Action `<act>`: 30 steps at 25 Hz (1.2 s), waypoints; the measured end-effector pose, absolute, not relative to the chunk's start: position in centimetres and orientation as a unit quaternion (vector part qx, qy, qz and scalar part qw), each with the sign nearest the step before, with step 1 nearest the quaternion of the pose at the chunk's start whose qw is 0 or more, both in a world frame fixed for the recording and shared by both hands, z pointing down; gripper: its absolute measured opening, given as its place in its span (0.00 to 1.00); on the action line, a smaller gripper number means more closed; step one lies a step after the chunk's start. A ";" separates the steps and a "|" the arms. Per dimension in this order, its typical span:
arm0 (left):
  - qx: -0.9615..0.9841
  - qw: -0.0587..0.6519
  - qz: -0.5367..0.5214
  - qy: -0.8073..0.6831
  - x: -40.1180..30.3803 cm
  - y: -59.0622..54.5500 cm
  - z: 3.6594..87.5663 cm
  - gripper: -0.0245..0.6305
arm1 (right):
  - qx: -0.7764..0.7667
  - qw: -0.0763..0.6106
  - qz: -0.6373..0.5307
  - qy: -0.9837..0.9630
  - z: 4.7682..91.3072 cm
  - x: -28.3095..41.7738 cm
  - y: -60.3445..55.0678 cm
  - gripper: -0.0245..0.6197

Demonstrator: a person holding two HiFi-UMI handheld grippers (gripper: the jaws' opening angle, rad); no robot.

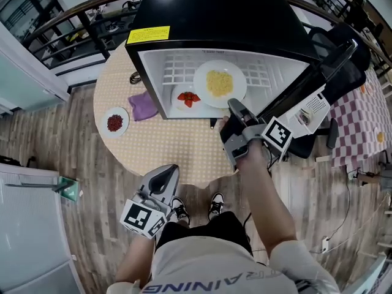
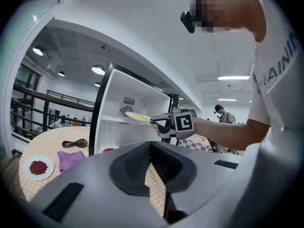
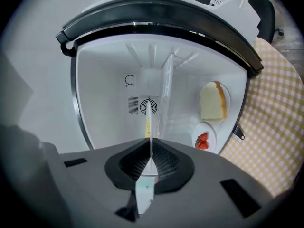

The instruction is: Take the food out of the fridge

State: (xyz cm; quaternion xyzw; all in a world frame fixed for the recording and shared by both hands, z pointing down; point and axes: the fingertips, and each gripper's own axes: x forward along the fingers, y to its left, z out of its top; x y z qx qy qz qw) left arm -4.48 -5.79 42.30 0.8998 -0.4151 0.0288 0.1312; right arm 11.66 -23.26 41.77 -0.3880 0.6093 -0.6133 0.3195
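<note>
Gripping the rim of the plate of yellow food (image 1: 203, 89) edge-on in the right gripper (image 1: 234, 107) jaws, inside the fridge (image 1: 184, 17). Keep level; draw straight back, clear of the strawberry plate (image 1: 184, 97) below the jaws, then lower onto the bench (image 1: 177, 146). Leave the left gripper (image 1: 165, 177) jaws clenched, empty, aside.

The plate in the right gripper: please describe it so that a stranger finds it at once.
Look into the open black fridge on the round table. The right gripper clamps the rim of a large white plate; only it carries yellow food, unlike the small strawberry plate.
</note>
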 end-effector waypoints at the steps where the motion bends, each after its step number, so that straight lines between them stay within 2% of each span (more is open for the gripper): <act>1: 0.901 0.131 0.029 -0.412 -4.2 -5.8 42.3 0.05 | -0.384 0.320 -0.614 0.611 41.7 11.7 -22.5 0.09; 8: 0.903 0.133 0.027 -0.408 -3.7 -5.6 42.4 0.05 | -0.362 0.287 -0.609 0.645 43.2 11.8 -17.1 0.09; 21: 0.900 0.142 0.036 -0.410 -3.8 -5.3 43.3 0.05 | -0.375 0.215 -0.644 0.632 53.6 13.3 -10.5 0.09; 30: 0.903 0.143 0.060 -0.401 -3.4 -4.7 44.8 0.05 | -0.398 0.199 -0.680 0.583 61.0 14.8 -8.6 0.09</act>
